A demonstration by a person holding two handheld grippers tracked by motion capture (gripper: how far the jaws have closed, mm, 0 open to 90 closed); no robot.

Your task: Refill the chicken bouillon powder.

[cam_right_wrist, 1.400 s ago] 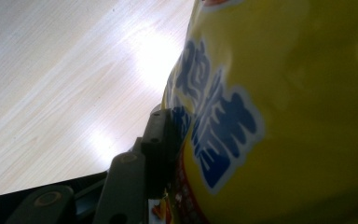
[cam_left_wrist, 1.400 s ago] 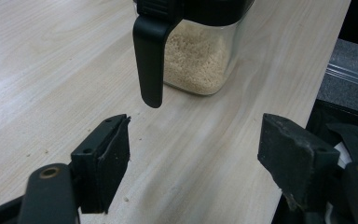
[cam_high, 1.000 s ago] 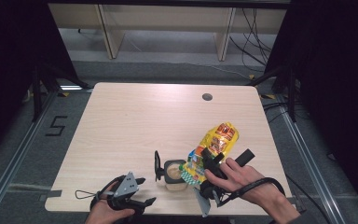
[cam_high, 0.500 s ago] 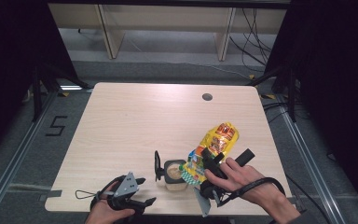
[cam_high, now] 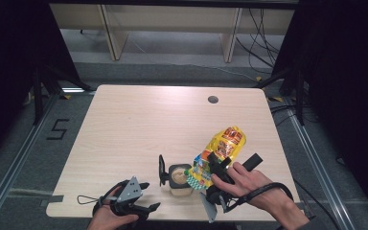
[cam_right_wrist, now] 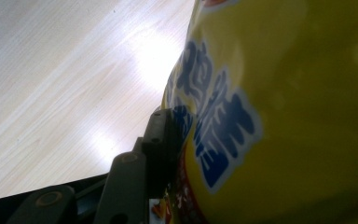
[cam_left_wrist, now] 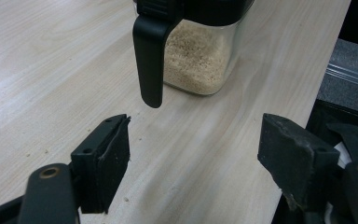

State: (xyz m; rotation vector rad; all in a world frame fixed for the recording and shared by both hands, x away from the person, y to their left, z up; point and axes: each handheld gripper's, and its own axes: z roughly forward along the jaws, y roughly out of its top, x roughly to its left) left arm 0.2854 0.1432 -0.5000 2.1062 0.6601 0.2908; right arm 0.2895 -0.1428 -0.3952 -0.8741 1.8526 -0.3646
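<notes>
Right tool (cam_high: 219,165) clamps yellow snack bag (cam_high: 220,148), tilted over open jar (cam_high: 179,178) at near bench (cam_high: 139,120) edge | left tool (cam_high: 129,201) released, idle beside jar | advice: keep bag mouth centred over jar, tip slowly.

table (cam_high: 139,124): light wood, round hole (cam_high: 213,99) far edge | shelf unit (cam_high: 172,24) behind | floor mark "5" (cam_high: 57,128)
</notes>
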